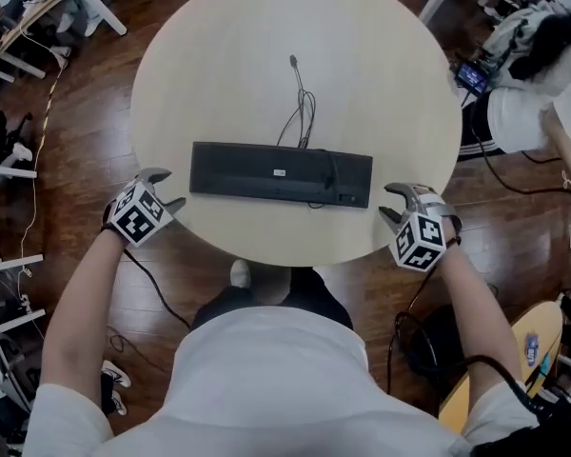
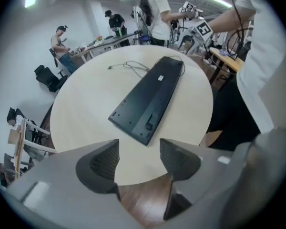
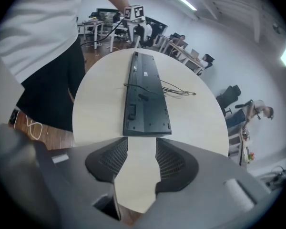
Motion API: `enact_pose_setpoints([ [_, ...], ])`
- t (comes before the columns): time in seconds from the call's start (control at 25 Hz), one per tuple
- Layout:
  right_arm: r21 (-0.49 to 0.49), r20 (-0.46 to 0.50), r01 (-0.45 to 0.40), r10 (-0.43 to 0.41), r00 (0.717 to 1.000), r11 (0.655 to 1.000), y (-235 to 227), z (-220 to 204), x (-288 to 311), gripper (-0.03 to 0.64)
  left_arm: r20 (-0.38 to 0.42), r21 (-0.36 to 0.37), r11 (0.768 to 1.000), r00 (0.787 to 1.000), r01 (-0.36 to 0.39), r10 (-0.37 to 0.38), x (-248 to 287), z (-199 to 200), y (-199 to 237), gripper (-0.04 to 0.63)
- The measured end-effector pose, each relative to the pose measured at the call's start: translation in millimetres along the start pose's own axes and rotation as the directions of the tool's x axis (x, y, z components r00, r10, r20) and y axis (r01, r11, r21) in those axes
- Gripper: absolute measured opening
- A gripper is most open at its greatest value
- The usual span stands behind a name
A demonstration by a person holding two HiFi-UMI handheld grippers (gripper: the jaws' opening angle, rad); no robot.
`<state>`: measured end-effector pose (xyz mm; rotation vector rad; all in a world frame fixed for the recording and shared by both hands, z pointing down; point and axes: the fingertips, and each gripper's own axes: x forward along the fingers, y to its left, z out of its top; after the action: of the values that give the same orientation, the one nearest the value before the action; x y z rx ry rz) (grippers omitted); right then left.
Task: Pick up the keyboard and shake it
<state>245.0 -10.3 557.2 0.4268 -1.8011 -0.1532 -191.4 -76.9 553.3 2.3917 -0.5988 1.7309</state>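
A black keyboard (image 1: 281, 174) lies underside up on the round beige table (image 1: 219, 65), its thin cable (image 1: 303, 103) trailing toward the far side. My left gripper (image 1: 165, 188) hovers just off the keyboard's left end (image 2: 133, 128), jaws apart and empty. My right gripper (image 1: 392, 203) sits just off the right end (image 3: 148, 125), jaws apart with only bare table between them. Neither gripper touches the keyboard. In the left gripper view the keyboard (image 2: 150, 97) runs away diagonally; in the right gripper view the keyboard (image 3: 143, 92) runs straight ahead.
The near table edge (image 1: 295, 260) lies just below the keyboard, above dark wood floor (image 1: 76, 188). Other people (image 2: 155, 13) and desks stand beyond the table. A wooden object (image 1: 523, 350) lies on the floor at the lower right.
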Motion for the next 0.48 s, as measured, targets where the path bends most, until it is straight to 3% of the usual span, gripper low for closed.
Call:
enact_pose_setpoints([
  [0.12,0.137,0.014,0.051,-0.054,0.998,0.989,14,13,-16,0.187,0.120,-0.002,1.000,0.993,0.006,-0.006,-20,15,-19,0.265],
  [0.2,0.232,0.009,0.088,-0.093,0.996,0.969,29,23,-33,0.187,0.182,0.039,0.999,0.983,0.015,-0.022,-39,21,-40,0.265],
  [0.32,0.336,-0.029,0.122,-0.120,0.992,0.934,66,41,-58,0.186,0.225,0.159,0.987,0.972,0.035,-0.070,-65,17,-81,0.265],
  [0.48,0.414,-0.048,0.101,-0.089,0.995,0.905,139,87,-84,0.186,0.202,0.349,0.934,0.967,0.078,-0.156,-99,-7,-141,0.264],
])
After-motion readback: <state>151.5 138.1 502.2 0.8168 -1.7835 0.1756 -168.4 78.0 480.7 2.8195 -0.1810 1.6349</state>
